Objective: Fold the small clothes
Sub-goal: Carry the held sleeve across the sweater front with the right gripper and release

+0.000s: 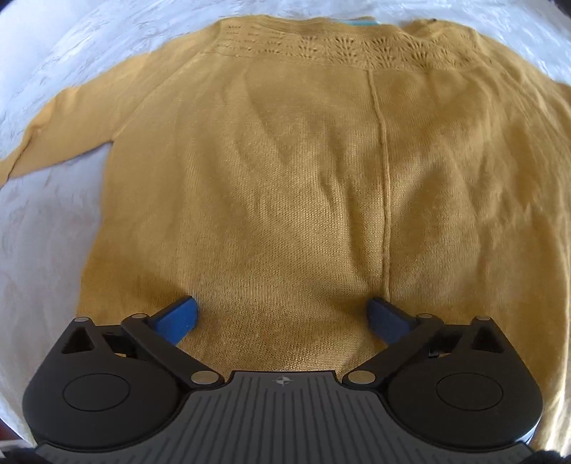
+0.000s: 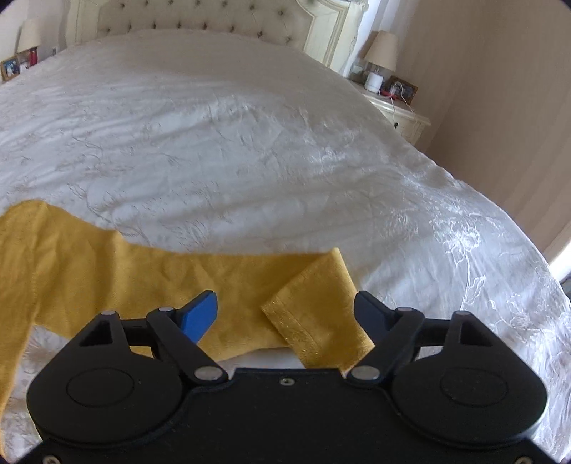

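Flat on the bedspread (image 2: 232,142), the sweater (image 1: 285,178) points neckline away, both tools (image 1: 282,317) (image 2: 285,310) spread.

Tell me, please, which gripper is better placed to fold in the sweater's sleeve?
Probably the right gripper: its open jaws sit over the sleeve cuff, already turned back. The left gripper hovers open over the yellow sweater body.

The sweater (image 1: 303,185) is mustard yellow, with an openwork knit band near its collar. The bedspread (image 2: 249,142) is white with a tone-on-tone floral pattern. Both the left gripper (image 1: 283,316) and the right gripper (image 2: 285,310) are black with blue fingers (image 2: 200,314). The headboard (image 2: 214,18) is cream and button-tufted.
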The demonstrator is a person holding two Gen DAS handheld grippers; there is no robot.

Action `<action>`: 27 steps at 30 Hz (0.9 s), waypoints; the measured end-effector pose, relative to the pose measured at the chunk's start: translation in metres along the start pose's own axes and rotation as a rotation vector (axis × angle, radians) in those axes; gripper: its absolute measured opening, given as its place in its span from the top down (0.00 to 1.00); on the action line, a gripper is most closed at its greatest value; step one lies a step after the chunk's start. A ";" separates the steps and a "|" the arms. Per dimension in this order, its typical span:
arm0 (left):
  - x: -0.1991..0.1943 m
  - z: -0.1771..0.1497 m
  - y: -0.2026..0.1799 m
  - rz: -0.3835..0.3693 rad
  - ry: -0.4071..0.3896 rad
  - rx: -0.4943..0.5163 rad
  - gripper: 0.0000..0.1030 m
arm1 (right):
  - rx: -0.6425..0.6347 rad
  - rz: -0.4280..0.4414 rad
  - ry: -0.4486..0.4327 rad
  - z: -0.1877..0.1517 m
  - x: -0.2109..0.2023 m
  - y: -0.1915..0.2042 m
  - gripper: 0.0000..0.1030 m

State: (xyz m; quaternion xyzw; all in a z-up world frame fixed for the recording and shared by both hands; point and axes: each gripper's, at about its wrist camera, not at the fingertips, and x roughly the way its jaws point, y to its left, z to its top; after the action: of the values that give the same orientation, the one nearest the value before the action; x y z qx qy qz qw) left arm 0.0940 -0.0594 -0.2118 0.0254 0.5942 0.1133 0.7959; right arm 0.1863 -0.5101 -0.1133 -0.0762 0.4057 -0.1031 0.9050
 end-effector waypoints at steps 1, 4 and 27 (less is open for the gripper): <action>-0.001 -0.002 0.001 0.002 -0.010 -0.007 0.00 | 0.007 -0.008 0.015 -0.002 0.009 -0.003 0.30; -0.005 -0.015 -0.001 0.016 -0.033 -0.038 0.00 | 0.029 -0.018 0.066 -0.006 0.032 -0.011 0.36; -0.049 0.018 0.019 -0.067 -0.042 -0.126 0.20 | 0.127 0.161 0.008 0.032 -0.007 -0.022 0.83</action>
State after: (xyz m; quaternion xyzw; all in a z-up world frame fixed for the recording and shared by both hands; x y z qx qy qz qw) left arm 0.0951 -0.0492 -0.1575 -0.0423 0.5695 0.1235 0.8116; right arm 0.2035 -0.5278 -0.0825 0.0145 0.4070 -0.0561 0.9116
